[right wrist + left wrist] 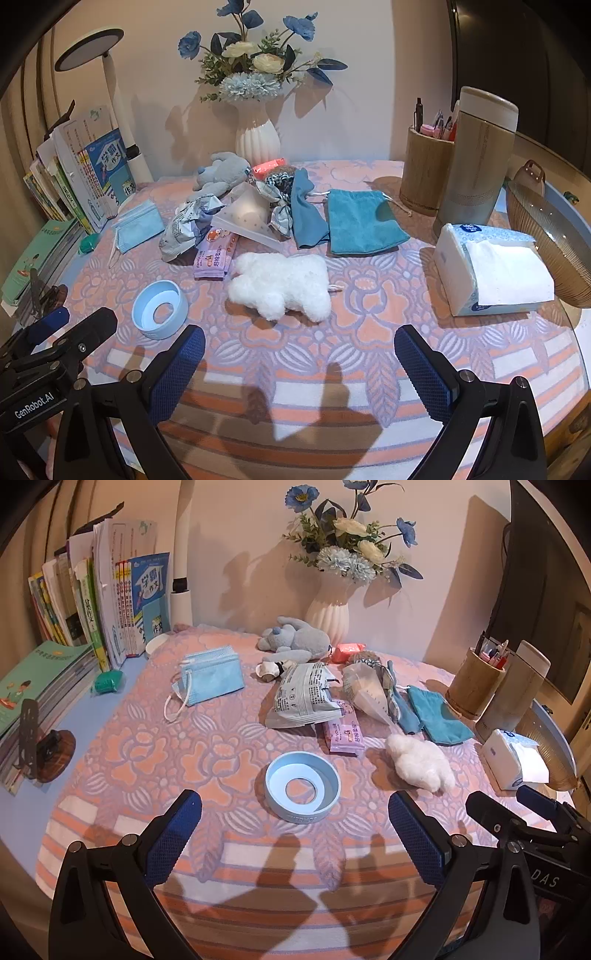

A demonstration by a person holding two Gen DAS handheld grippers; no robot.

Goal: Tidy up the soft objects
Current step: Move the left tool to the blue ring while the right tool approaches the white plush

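Both tongs are hovering wide open and empty over the near edge of the worktop's floral towel (369,332): left tongs (294,810), right tongs (300,343). Landmark is the white ribbed vase (257,138) at the back. Grey plush toy (221,173) is lying just in front of the vase, slightly left. Blue face masks (210,675) are sitting well left of the vase. Crumpled printed packet (301,698) and purple wipes pack (216,256) are lying in front of the vase, touching. Teal pouch (360,221) is lying front-right of the vase. White fluffy toy (282,284) is sitting nearer, in front of the vase, apart from the pile. Blue ring (302,788) is resting front-left of the vase, nearest the left tongs.
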